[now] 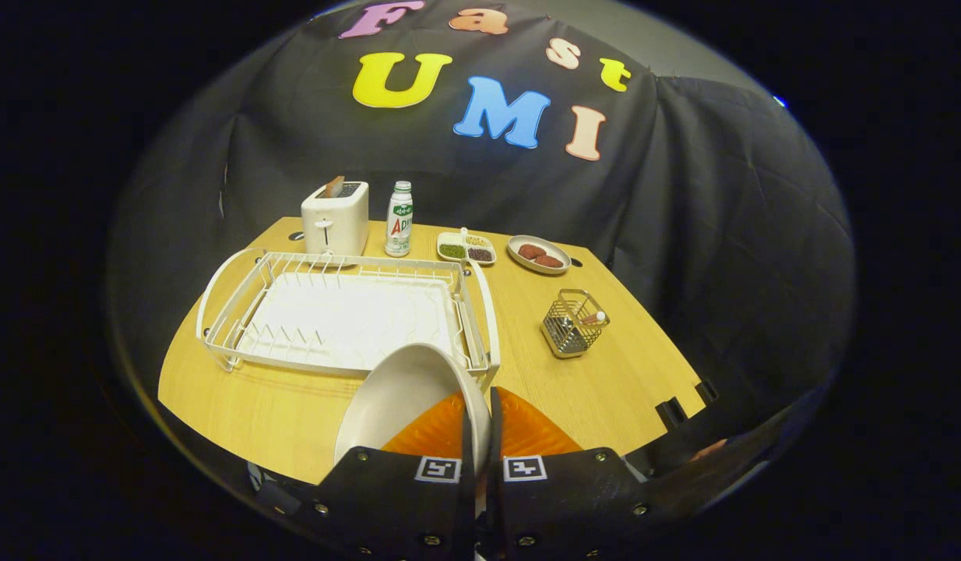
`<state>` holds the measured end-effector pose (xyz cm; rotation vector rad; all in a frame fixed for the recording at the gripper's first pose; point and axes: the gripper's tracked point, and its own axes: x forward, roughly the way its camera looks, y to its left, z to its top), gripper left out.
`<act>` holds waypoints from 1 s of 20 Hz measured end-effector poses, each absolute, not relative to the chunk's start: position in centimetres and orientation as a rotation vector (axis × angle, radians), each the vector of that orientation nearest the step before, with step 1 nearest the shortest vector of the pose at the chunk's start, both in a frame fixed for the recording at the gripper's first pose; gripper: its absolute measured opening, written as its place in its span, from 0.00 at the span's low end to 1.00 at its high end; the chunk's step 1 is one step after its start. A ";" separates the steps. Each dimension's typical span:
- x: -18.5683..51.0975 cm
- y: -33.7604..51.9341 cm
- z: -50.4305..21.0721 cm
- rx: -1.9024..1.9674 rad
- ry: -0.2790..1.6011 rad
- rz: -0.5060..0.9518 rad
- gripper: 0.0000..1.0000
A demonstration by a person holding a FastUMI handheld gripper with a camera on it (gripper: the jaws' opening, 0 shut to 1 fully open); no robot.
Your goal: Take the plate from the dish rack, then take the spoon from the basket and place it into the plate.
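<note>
White and smooth, the plate (403, 401) is held on edge by the tongs (480, 425) at the bottom centre of the frame: the two fingers are almost closed, and its thin rim is pinched between them, so both press on it. The plate tilts to the left, its hollow inside turned toward the camera. I judge it is gripped by the rim because a plate standing in a rack offers only its edge to a narrow grip.

Just above it, in the middle left of the frame, stands the dish rack (344, 312), made of white coated wire with rounded handles and a white ribbed tray inside; its slots look free now. The plate is lifted out of it and hangs over the light wooden tabletop (278, 413), not yet laid down, as far as I can tell.

To the right of centre is the small basket (574, 323), a square mesh of metal wire. The spoon (593, 318) leans inside it, with a pale handle end showing at the top. It is well apart from the plate.

Further up, in a row, are a white toaster (335, 218), a bottle (399, 220), a divided dish (466, 248) and an oval dish (538, 254).
</note>
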<state>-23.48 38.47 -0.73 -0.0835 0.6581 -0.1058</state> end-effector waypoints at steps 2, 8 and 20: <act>-23.6 38.7 -2.0 -0.070 0.683 -0.103 0.06; -24.3 39.3 -5.7 0.062 0.750 -0.102 0.06; -22.4 39.1 -10.6 0.193 0.812 -0.133 0.05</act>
